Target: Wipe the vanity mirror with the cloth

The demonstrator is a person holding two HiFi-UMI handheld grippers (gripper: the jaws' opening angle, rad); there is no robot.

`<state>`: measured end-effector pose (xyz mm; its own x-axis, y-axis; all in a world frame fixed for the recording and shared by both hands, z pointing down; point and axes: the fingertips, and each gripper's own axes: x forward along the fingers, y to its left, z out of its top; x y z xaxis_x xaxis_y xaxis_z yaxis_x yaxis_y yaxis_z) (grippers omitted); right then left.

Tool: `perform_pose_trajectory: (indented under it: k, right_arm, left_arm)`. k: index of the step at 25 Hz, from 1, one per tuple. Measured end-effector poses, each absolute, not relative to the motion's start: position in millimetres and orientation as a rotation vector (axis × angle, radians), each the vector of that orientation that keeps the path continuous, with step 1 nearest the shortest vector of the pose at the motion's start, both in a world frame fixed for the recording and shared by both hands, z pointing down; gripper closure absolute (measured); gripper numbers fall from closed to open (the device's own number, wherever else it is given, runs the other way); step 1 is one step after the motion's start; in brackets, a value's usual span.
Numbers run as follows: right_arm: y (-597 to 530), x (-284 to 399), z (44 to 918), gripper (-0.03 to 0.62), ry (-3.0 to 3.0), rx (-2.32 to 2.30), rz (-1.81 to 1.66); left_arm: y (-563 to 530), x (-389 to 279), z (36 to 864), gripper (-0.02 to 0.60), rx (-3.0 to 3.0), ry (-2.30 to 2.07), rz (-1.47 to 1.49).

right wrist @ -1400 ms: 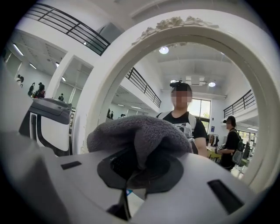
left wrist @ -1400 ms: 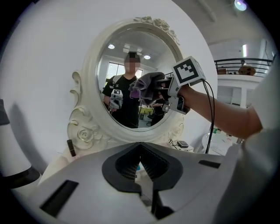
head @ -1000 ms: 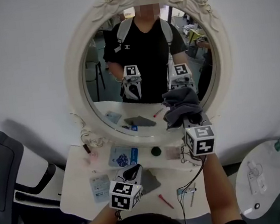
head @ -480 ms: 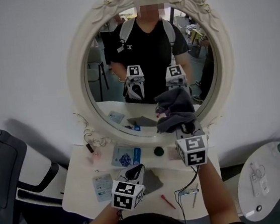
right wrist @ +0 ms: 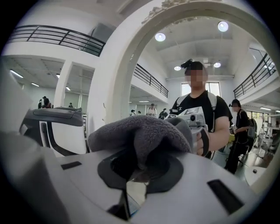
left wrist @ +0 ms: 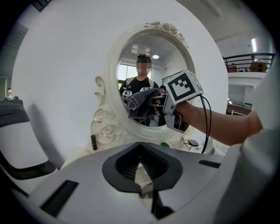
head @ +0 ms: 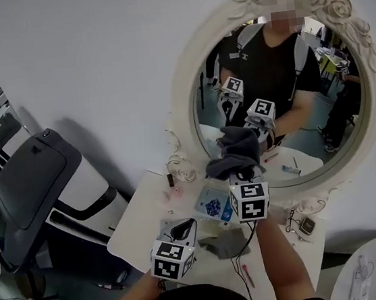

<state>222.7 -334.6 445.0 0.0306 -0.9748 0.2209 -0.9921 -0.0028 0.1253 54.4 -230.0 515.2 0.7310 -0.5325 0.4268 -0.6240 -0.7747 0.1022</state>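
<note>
Head view: right gripper [head: 241,170] holds cloth [head: 231,150]

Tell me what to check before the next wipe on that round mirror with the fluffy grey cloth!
1. Grey fleece cloth clamped in the right gripper: ok.
2. Cloth pressed onto the glass of the oval mirror with the carved white frame: cannot tell; it sits at the lower left of the glass.
3. Left gripper low over the white vanity table, jaws shut and empty, away from the glass: ok.
4. Nothing else in front of the glass along the wiping path: ok.
</note>
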Motion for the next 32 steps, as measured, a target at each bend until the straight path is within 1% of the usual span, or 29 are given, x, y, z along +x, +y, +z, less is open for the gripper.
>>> perform_pose_trajectory:
  k: [3,7,14,20,32]
  right_arm:
    - [-355.4,202.1,453.7,0.546,-2.022,2.042,0.104]
    - [-369.8,204.5,473.9,0.546,-1.939,2.071,0.147]
    - [-359.0,220.9,486.7,0.546,-1.878,2.052,0.166]
    - [-320.7,267.2,493.4,0.546,-1.775,2.113,0.191]
    - [-223.2,387.4,500.4,0.543,-1.462,2.343,0.352]
  left_arm:
    - [-235.8,30.4,517.4,0.575,2.658,-0.984,0.559]
    - [-237.5,16.6,519.0,0.575,2.644,-1.017,0.559]
    - [-234.3,32.1,520.3,0.575,2.671,-0.955,0.563]
    - [-225.5,67.2,518.4,0.575,2.733,-0.814,0.561]
    - [-190.7,139.2,516.1,0.575,2.835,-0.551,0.577]
